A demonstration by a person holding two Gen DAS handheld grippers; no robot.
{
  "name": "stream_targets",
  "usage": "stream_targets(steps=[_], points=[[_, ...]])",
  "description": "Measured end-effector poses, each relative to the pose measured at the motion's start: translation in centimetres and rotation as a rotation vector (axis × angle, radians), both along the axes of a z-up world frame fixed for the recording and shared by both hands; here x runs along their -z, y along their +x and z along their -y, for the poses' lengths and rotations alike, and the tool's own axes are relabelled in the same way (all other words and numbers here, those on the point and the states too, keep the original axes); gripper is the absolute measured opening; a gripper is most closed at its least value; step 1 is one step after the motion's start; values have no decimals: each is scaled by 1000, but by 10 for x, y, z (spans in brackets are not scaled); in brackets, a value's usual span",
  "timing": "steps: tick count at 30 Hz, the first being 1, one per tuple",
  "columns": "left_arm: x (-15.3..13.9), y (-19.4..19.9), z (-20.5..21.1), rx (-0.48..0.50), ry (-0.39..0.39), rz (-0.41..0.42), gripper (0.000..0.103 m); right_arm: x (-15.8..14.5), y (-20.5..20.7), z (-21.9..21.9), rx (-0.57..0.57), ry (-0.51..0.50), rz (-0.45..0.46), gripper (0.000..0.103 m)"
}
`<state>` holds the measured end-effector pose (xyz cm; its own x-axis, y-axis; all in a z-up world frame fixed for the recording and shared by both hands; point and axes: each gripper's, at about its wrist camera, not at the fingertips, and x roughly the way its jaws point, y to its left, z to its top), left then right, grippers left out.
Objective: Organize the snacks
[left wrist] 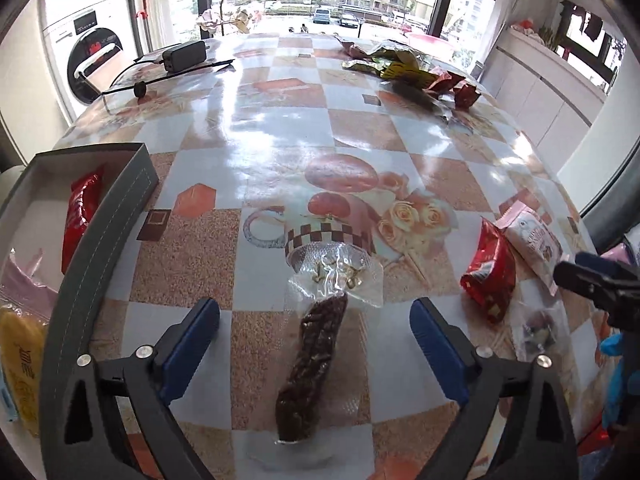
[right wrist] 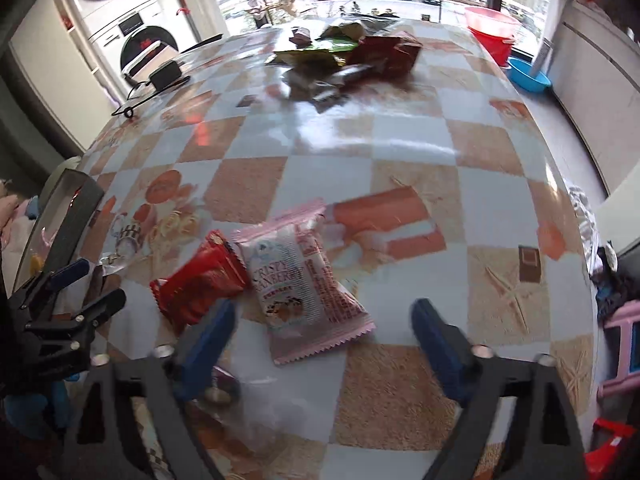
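My left gripper point(left wrist: 315, 328) is open, its blue fingers on either side of a clear packet with a dark brown snack stick point(left wrist: 310, 364) lying on the table. A grey box point(left wrist: 100, 236) at the left holds a red packet point(left wrist: 82, 208) and a yellow packet point(left wrist: 22, 364). My right gripper point(right wrist: 324, 332) is open just above a pink-and-white cranberry packet point(right wrist: 302, 280), with a red packet point(right wrist: 202, 282) beside it at the left. Both packets also show in the left wrist view: the red one point(left wrist: 490, 274) and the pink one point(left wrist: 532, 236). A small clear packet point(right wrist: 224, 384) lies under the right gripper's left finger.
A pile of green, yellow and red snack bags point(left wrist: 412, 68) lies at the table's far side, also in the right wrist view point(right wrist: 352, 52). A black charger with cable point(left wrist: 184, 56) sits far left. Red point(right wrist: 490, 26) and blue point(right wrist: 528, 76) basins stand on the floor at the right.
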<state>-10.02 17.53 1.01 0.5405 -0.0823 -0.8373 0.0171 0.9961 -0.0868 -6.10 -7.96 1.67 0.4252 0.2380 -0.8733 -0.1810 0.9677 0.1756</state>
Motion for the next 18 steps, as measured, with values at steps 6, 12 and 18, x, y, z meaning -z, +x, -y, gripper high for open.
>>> stream_targets(steps=[6, 12, 18], points=[[6, -1, 14, 2, 82, 31, 103, 6, -28, 35, 127, 31, 115, 103], [6, -2, 12, 1, 78, 37, 103, 8, -31, 30, 124, -4, 146, 103], [6, -2, 12, 1, 78, 37, 103, 15, -29, 13, 102, -163, 123, 103]])
